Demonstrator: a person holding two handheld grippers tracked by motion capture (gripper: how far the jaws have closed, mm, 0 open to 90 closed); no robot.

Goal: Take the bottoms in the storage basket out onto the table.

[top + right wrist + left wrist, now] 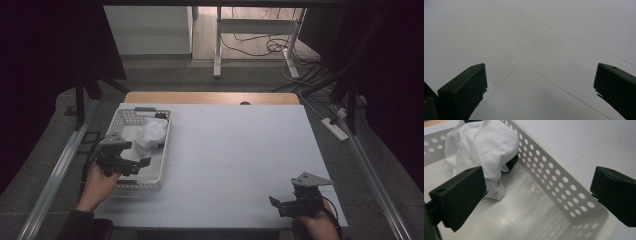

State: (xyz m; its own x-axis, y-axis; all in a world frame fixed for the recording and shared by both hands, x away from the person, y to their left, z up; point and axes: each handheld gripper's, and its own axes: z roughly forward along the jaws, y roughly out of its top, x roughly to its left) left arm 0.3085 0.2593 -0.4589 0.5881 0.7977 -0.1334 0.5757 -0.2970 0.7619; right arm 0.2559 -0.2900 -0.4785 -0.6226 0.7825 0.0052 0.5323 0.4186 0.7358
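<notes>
Nearest to the person, at the near right corner of the white table (235, 165), the right gripper (280, 203) is hovering low over the bare top, and its jaws are standing wide apart with nothing between them; in the right gripper view those two black jaws are rising at the left and right edges with thin lines on the table top running between them. A little farther in, on the left side, the left gripper (142, 164) is hanging over the near end of the white basket (126, 117), and a hand (98, 186) is holding it from below. Its jaws are also spread wide and are holding nothing. In the left gripper view one jaw is sitting over the inside of the basket and the other over its long side wall full of round holes (554, 173). Farther along inside the basket, the crumpled white cloth (151, 132) is lying in a heap against that side wall (482, 152), with a small dark thing (512, 163) peeking out from under it, too hidden to name. Past the table, grey floor and some cables (260, 45) are showing
</notes>
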